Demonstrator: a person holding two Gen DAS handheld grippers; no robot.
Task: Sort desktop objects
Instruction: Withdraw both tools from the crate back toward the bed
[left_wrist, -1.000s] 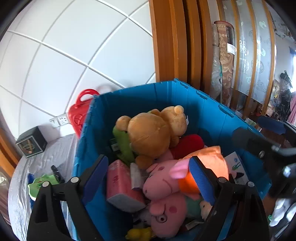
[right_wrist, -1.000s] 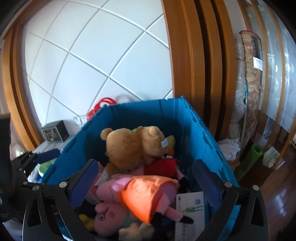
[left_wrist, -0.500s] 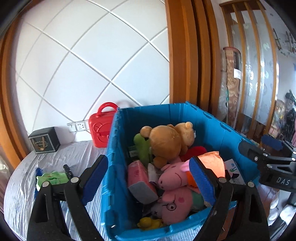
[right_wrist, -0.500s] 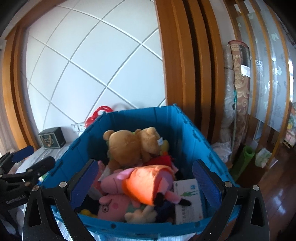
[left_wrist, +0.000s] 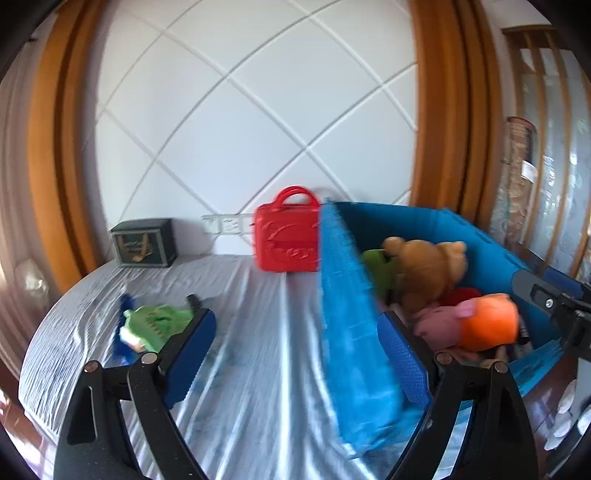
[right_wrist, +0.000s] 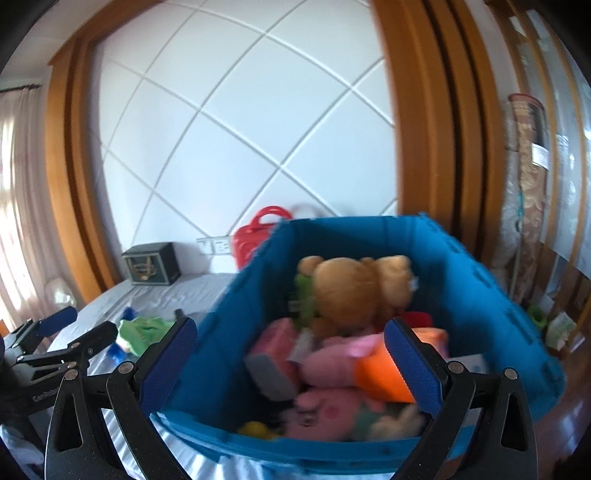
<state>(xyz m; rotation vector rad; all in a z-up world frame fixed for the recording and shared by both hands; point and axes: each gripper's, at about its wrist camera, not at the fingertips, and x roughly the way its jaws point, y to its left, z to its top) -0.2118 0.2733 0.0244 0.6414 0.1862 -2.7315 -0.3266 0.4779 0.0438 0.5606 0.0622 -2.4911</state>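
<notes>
Green toy (left_wrist: 155, 325) lies left of the bin (left_wrist: 347, 321) on the desk (left_wrist: 258, 350); left gripper (left_wrist: 295, 354), fingers wide and empty, should straddle it squarely before closing.

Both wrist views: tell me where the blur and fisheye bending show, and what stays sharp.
Left wrist view: the blue crate wall is smeared, the plush bear soft, while the left gripper frame stays crisp; white wall grooves bow into curves. Right wrist view: the crate's toys are heavily blurred, the right gripper sharp, the wooden door frame bent, edges vignetted black.
</notes>
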